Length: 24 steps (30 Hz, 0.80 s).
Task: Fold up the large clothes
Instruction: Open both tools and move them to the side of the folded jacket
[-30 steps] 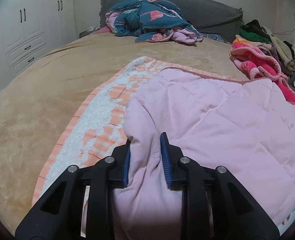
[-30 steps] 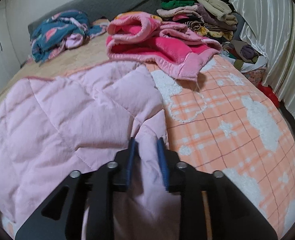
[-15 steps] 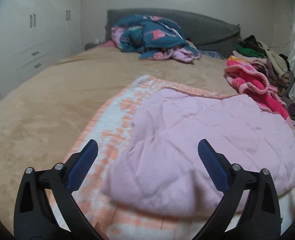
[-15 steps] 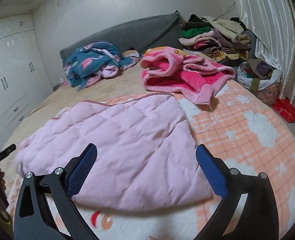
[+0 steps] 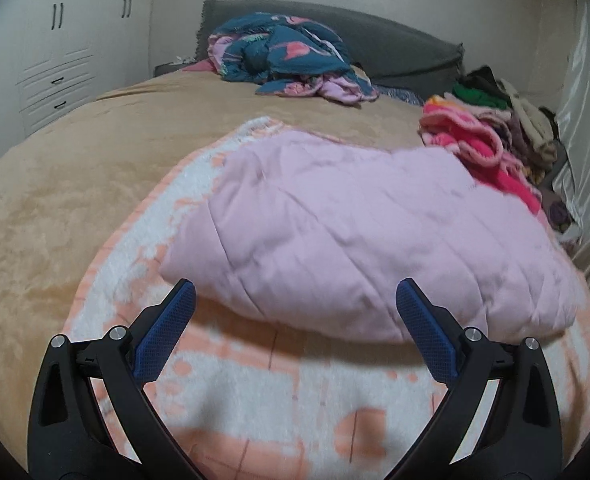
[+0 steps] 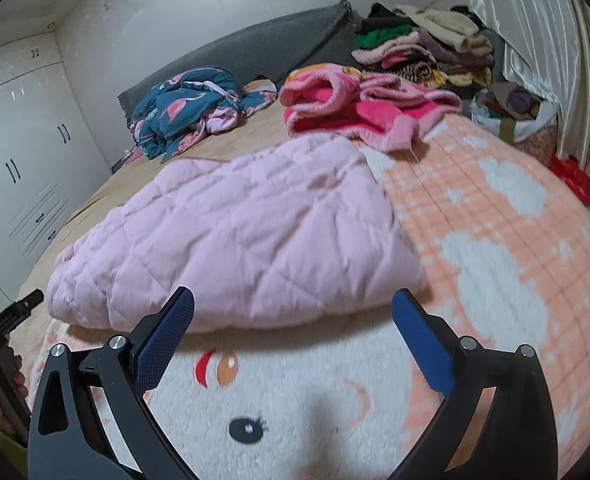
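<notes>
White wardrobes [image 5: 55, 60] line the wall beside a bed [image 5: 75, 184] covered in tan fabric. On it, an orange-and-white blanket [image 6: 495, 248] carries a folded pink quilted garment [image 5: 375, 232]. The left gripper [image 5: 295, 328] and right gripper [image 6: 293, 336] both hang just short of its near edge, fingers spread wide, holding nothing. Piled clothes [image 6: 419, 52] sit beyond.

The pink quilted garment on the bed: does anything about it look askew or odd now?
The pink quilted garment lies folded on the orange-and-white blanket, apart from both open grippers. Its near edge is rounded and puffy, not a crisp line, and its surface is wrinkled. Nothing looks damaged.
</notes>
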Each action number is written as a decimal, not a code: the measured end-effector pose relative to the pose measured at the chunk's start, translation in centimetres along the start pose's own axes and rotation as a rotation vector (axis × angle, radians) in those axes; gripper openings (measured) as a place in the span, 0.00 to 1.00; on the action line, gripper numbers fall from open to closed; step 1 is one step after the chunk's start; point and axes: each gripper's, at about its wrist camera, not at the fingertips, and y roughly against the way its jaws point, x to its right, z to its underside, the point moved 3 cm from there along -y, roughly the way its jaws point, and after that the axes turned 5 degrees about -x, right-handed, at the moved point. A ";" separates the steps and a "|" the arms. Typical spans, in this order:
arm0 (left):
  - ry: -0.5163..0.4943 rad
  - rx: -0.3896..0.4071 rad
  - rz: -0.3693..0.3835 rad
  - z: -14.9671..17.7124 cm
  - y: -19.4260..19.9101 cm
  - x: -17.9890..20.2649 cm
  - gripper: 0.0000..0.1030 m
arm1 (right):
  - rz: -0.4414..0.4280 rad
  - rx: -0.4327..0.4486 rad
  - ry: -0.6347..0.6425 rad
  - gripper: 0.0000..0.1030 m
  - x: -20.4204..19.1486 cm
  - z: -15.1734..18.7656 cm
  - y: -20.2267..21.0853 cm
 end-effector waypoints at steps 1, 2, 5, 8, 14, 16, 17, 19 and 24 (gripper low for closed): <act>-0.002 -0.007 0.003 0.4 0.0 0.1 0.91 | -0.002 -0.006 -0.009 0.96 0.2 0.3 -0.1; -0.005 -0.012 0.005 0.6 0.0 0.2 0.91 | -0.004 -0.012 -0.019 0.96 0.5 0.6 -0.2; -0.019 -0.029 0.002 1.5 -0.1 0.6 0.91 | -0.017 -0.025 -0.049 0.96 1.2 1.3 -0.3; -0.028 -0.059 0.003 2.1 -0.6 0.7 0.91 | -0.019 -0.037 -0.082 0.96 1.7 1.7 -0.6; -0.006 -0.097 0.020 2.6 -1.7 0.4 0.91 | -0.045 -0.083 -0.155 0.96 2.5 2.2 -2.0; 0.024 -0.109 0.071 2.7 -2.3 0.0 0.91 | -0.061 -0.102 -0.185 0.96 2.8 2.2 -2.8; 0.039 -0.118 0.093 2.8 -2.6 -0.1 0.91 | -0.063 -0.107 -0.200 0.96 3.0 2.2 -3.2; 0.081 -0.144 0.115 3.0 -3.5 -0.7 0.91 | -0.070 -0.113 -0.227 0.96 3.2 2.0 -3.8; 0.188 -0.156 0.172 2.3 -4.6 -2.3 0.91 | -0.113 -0.161 -0.299 0.96 3.6 1.2 -6.2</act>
